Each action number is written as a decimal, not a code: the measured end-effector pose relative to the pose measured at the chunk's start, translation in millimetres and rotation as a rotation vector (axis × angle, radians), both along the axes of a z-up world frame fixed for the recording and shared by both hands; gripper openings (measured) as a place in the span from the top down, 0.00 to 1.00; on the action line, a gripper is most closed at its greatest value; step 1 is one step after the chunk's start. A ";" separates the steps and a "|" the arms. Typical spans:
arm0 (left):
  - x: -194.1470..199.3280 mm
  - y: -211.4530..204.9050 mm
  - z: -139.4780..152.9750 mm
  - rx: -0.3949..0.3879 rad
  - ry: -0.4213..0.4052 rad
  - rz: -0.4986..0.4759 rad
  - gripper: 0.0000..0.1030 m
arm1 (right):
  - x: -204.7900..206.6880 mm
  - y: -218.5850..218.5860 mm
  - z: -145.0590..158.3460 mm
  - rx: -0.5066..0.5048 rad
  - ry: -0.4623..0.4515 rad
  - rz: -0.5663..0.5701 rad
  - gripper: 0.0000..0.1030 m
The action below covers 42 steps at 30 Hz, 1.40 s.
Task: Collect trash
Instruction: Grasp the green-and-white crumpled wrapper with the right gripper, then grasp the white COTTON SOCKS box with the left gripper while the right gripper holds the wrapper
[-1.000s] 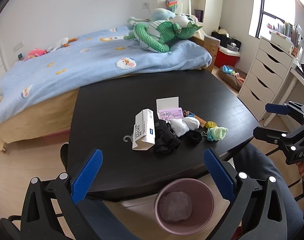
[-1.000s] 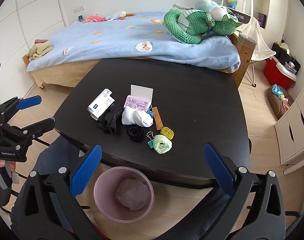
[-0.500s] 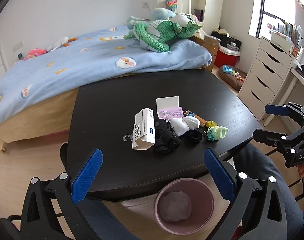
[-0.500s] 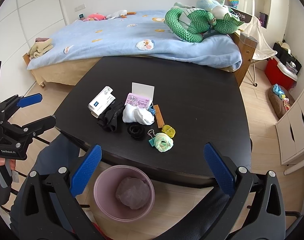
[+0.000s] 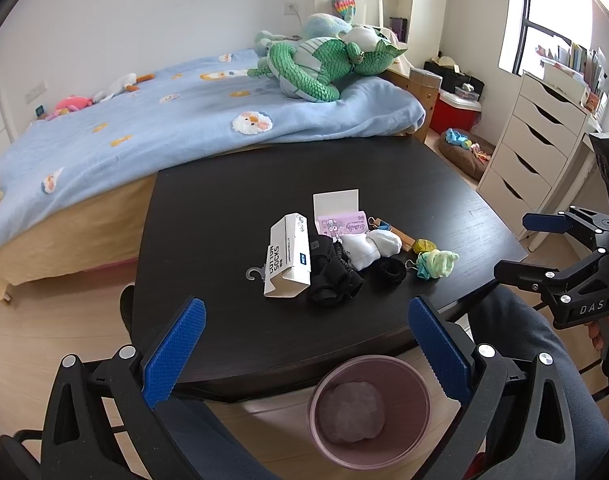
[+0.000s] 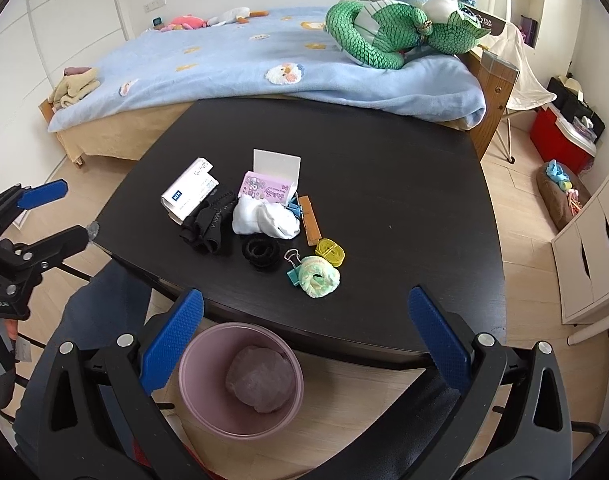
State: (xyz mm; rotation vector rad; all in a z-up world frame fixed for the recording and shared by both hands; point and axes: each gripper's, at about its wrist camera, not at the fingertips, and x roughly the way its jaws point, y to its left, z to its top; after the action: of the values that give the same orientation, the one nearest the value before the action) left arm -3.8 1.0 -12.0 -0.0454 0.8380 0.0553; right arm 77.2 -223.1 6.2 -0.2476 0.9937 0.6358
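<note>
A pile lies on the black table (image 5: pixel 232 208): a white socks box (image 5: pixel 287 255), black socks (image 5: pixel 333 274), white socks (image 5: pixel 370 247), a pink card packet (image 5: pixel 341 222), a black scrunchie (image 5: pixel 390 273), a green sock ball (image 5: pixel 436 264), binder clips and a yellow tape roll (image 6: pixel 330 252). A pink bin (image 5: pixel 369 408) with a crumpled wad stands on the floor under the table's near edge. My left gripper (image 5: pixel 306 354) and right gripper (image 6: pixel 304 338) are open and empty, held above the bin, short of the pile.
A bed with a blue blanket (image 5: pixel 144 120) and a green plush dragon (image 5: pixel 324 66) lies behind the table. A white drawer unit (image 5: pixel 536 152) stands at the right. My knees (image 6: pixel 104 304) are under the table's edge.
Both grippers have drifted slightly toward the table; the pile sits a little lower in the right wrist view. Nothing was grasped or moved.
</note>
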 end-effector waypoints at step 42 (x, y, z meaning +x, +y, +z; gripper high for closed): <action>1.4 11.1 -16.2 -0.027 0.048 0.014 0.06 | 54.4 27.3 -82.2 -0.087 0.204 0.103 0.75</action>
State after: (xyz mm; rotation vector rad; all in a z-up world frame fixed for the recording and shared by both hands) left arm -2.4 12.0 -28.3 -0.0761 0.8864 0.0585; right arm 131.5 -195.8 -76.0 -0.3172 1.2121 0.7228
